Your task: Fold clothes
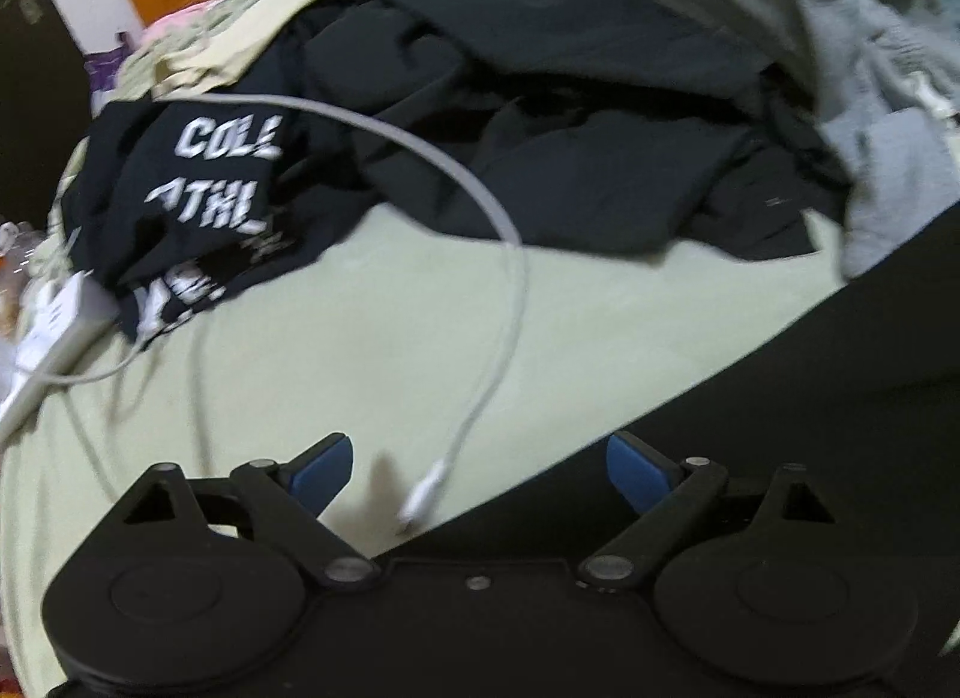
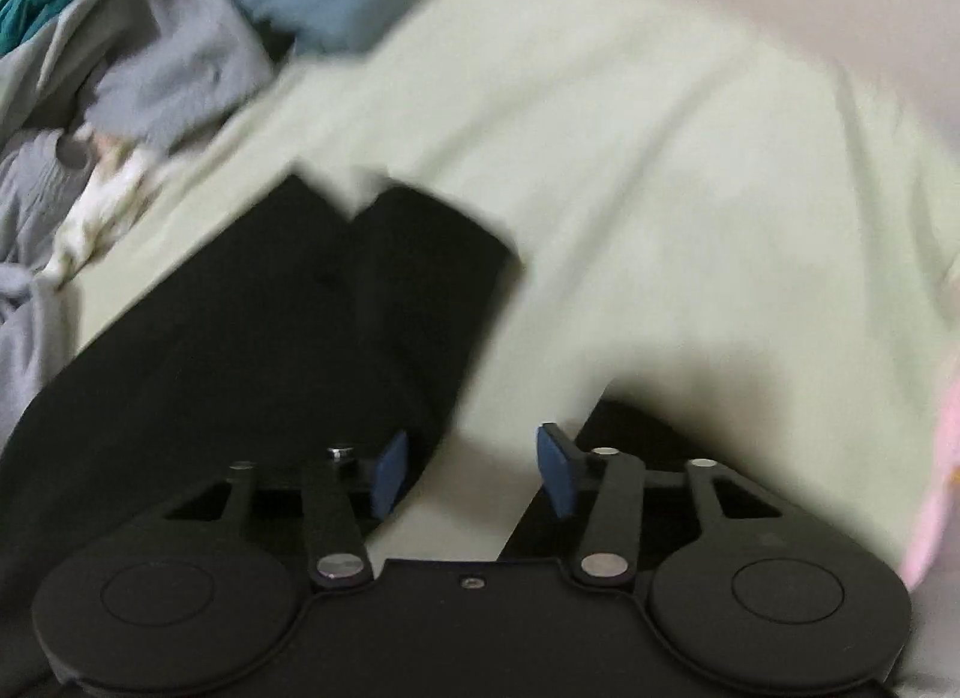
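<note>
left gripper (image 1: 477, 473) hangs spread and empty over the bed (image 1: 360, 338) by a white cable (image 1: 510, 278); right gripper (image 2: 471, 467), also spread, hovers above black trousers (image 2: 270, 308) lying flat on the sheet.

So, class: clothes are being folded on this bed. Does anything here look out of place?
Yes. A white charging cable loops across the green bedsheet and over the black clothes pile, its plug near the open left gripper. It belongs to no garment and could snag during folding.
</note>
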The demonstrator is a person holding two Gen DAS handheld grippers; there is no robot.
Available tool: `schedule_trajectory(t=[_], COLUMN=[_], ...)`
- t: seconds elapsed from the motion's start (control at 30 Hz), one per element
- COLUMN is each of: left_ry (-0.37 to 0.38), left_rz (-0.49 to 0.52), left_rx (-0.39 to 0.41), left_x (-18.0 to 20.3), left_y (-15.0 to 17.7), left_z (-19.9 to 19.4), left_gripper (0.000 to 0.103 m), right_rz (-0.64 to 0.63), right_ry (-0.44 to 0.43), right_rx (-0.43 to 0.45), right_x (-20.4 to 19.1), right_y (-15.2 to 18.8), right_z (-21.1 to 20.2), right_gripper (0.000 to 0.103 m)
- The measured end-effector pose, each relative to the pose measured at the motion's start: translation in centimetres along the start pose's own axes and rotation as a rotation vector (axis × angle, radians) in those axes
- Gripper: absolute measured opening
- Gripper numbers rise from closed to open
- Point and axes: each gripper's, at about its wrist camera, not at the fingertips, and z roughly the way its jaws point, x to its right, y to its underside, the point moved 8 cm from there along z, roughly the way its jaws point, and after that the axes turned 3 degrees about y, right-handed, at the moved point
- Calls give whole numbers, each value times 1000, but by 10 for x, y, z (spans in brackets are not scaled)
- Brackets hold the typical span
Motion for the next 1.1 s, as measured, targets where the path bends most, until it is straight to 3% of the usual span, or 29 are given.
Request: schedule_trajectory(t=[0.17, 0.27, 0.33, 0.4, 0.5, 0.6, 0.63, 0.67, 0.7, 0.73, 0.8, 0.83, 0.93, 1.1], left_ry=[48, 69, 102, 108, 105, 119, 124, 129, 132, 136, 135, 120, 71, 47], left_rz=[52, 65, 19, -39, -11, 29, 35, 33, 31, 31, 43, 49, 63, 82], left_rx=[-24, -34, -36, -38, -23, -20, -20, -20, -19, -15, -1, 7, 29, 57], left_x=[18, 27, 32, 35, 44, 50, 51, 52, 53, 54, 56, 56, 57, 54], left_y=[2, 5, 8, 9, 9, 7, 6, 6, 5, 5, 4, 3, -4, -11], left_z=[5, 9, 13, 17, 19, 20, 20, 20, 20, 20, 17, 16, 10, 1], left_gripper=[93, 89, 78, 77, 73, 61, 58, 51, 48, 39, 16, 5, 3, 3], right_rz=[-123, -246, -355, -462, -470, -385, -379, -386, -430, -478, -517, -561, -635, -603], right_ry=[34, -63, -67, -67, -61, -161, -217, -256, -264, -266, -287, -287, -261, -273], right_rx=[152, 119, 79, 25, -50, -45, -55, -63, -78, -93, -107, -108, -102, -32], right_x=[-28, -60, -75, -91, -90, -94, -99, -105, -113, -120, -129, -134, -140, -149], right_y=[-59, -81, -87, -91, -86, -99, -103, -105, -105, -106, -107, -108, -115, -145], right_z=[-9, 21, 46, 76, 109, 116, 116, 118, 119, 119, 116, 114, 107, 92], right_gripper=[81, 83, 84, 84, 84, 83, 75, 43, 32, 30, 11, 11, 11, 9])
